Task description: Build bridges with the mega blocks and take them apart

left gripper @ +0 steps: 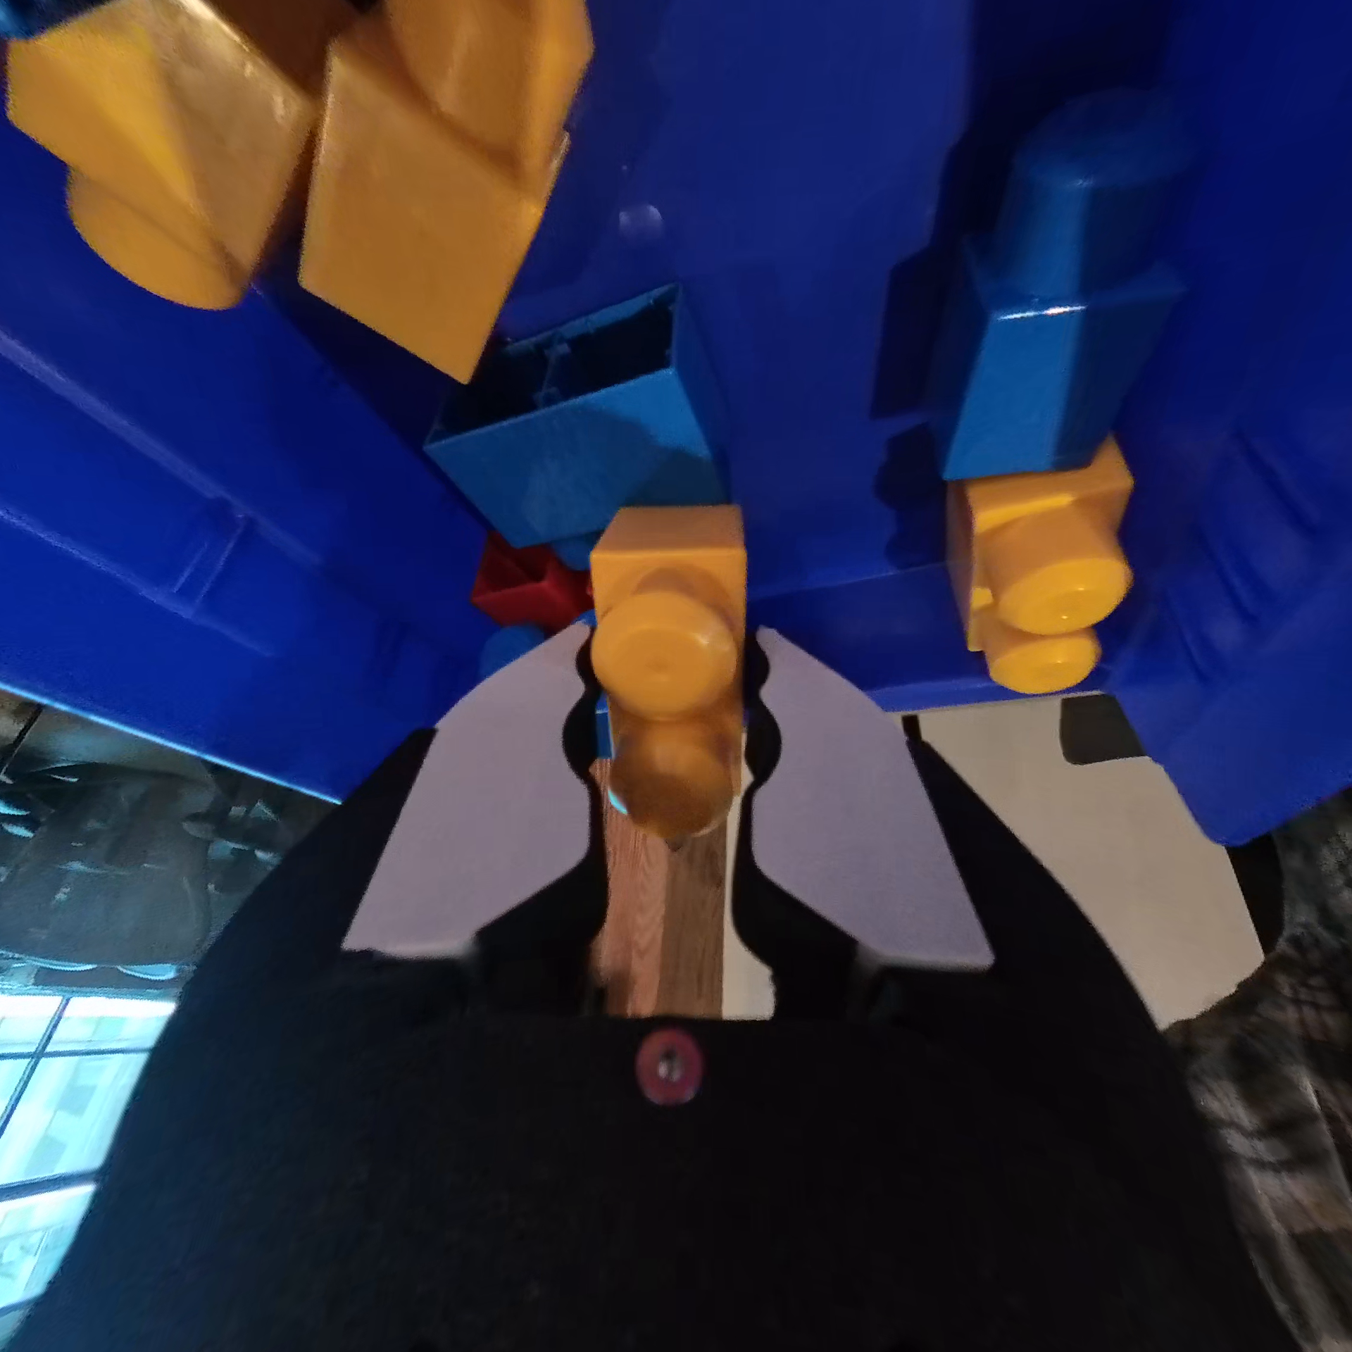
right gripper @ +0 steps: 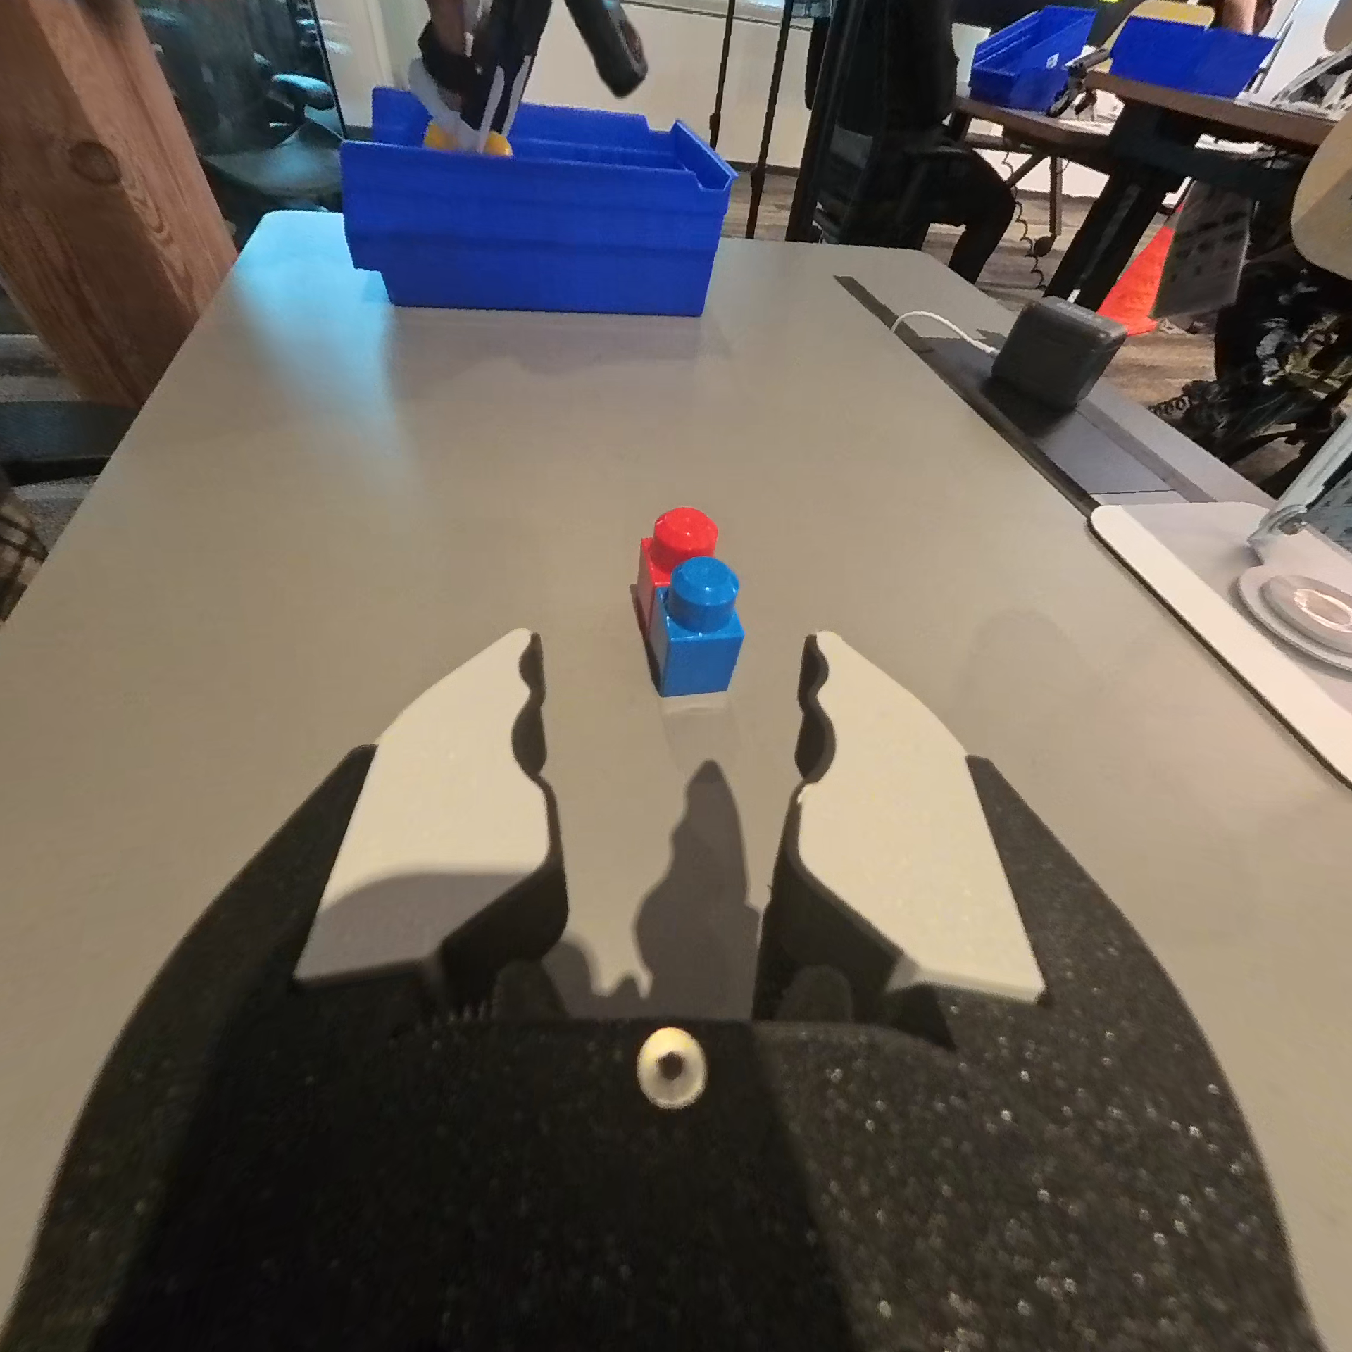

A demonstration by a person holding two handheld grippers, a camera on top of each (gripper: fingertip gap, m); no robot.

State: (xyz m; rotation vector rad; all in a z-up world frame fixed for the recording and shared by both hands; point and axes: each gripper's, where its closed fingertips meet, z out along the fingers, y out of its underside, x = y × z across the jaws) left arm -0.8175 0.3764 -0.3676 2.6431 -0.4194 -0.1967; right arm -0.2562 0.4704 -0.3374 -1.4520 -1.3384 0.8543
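The grey tabletop [right gripper: 366, 453] carries a blue bin [right gripper: 538, 219] at its far edge, and inside it the left gripper [left gripper: 669, 658] is pinched tight on a yellow two-stud block [left gripper: 666, 622]: fetching a span piece, I'd judge. Near the middle stand a red block [right gripper: 669, 556] and a blue block [right gripper: 699, 629], touching, with the right gripper [right gripper: 669, 658] wide open and empty behind them. Next comes lifting the yellow block clear and carrying it over. The bin's other blocks are blurred and partly cut off.
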